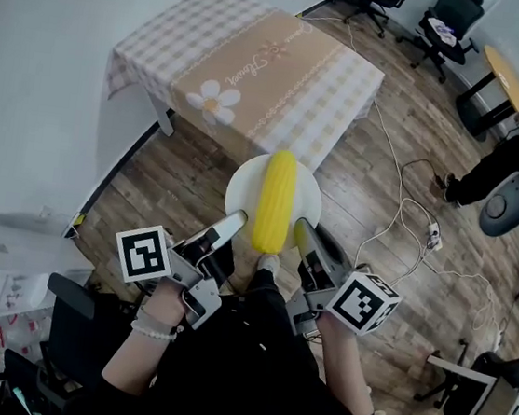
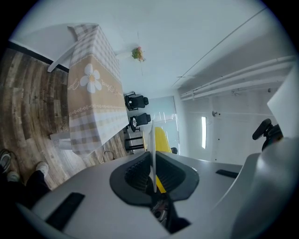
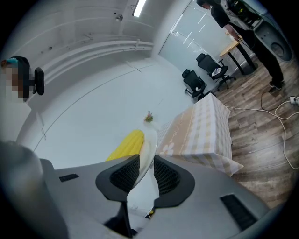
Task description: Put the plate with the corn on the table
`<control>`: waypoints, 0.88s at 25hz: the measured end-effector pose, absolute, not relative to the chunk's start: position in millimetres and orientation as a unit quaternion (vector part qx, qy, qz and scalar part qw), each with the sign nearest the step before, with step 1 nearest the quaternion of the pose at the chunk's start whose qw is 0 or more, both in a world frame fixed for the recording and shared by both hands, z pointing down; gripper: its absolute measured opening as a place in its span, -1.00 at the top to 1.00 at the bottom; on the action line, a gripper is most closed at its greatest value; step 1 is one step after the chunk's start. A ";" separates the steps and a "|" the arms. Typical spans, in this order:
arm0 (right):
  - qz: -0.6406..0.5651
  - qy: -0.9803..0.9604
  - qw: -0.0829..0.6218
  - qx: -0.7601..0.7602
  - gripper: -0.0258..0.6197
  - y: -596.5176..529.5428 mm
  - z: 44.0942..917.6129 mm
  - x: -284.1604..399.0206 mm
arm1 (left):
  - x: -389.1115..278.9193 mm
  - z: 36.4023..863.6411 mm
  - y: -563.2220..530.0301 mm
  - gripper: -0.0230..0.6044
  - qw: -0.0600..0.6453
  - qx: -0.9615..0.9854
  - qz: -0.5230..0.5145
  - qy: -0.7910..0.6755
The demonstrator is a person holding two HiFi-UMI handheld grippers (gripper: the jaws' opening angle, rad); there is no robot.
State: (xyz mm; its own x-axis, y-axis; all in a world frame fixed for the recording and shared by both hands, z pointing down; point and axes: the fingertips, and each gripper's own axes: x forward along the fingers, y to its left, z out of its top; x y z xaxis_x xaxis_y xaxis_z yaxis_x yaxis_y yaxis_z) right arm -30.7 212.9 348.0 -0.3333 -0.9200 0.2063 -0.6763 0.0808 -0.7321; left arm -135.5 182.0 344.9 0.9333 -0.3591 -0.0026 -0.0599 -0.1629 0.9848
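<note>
A white plate with a yellow corn cob lying along it is held up in the air between the two tools, above the wooden floor. The left tool grips the plate's near-left rim and the right tool its near-right rim.

In the left gripper view the left tool has its ribbed pads nearly together, pinching the thin edge of the plate, with the corn just behind. In the right gripper view the right tool stands a little wider, its pads clamped on the plate, which runs slanted through the gap; the corn lies on the far side.

The bench, under a checked cloth with a daisy print, stands ahead. Its near edge runs slantwise, and the plate's far rim just overlaps the hanging cloth there, so the plate sits short of the top. The near-right corner of the bench points towards a white cable that trails over the floor on the right to a power strip.

A strip of floor lies between the person's shoe and the cloth's hem. Further right, well apart from the bench, stand office chairs and another person
</note>
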 end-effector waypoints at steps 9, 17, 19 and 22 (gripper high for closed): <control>-0.389 0.730 0.147 -0.542 0.53 189.4 348.7 -2.8 | -109.2 348.9 163.3 0.83 0.640 0.740 -0.136 -0.153; -0.385 0.745 0.138 -0.527 0.53 171.4 341.8 18.7 | -88.3 342.1 149.9 0.83 0.631 0.743 -0.150 -0.164; -0.384 0.749 0.137 -0.523 0.53 164.5 340.6 29.1 | -78.1 341.4 143.9 0.83 0.629 0.743 -0.154 -0.168; -0.385 0.754 0.135 -0.515 0.53 152.3 340.1 46.9 | -60.8 341.4 133.4 0.83 0.630 0.740 -0.160 -0.174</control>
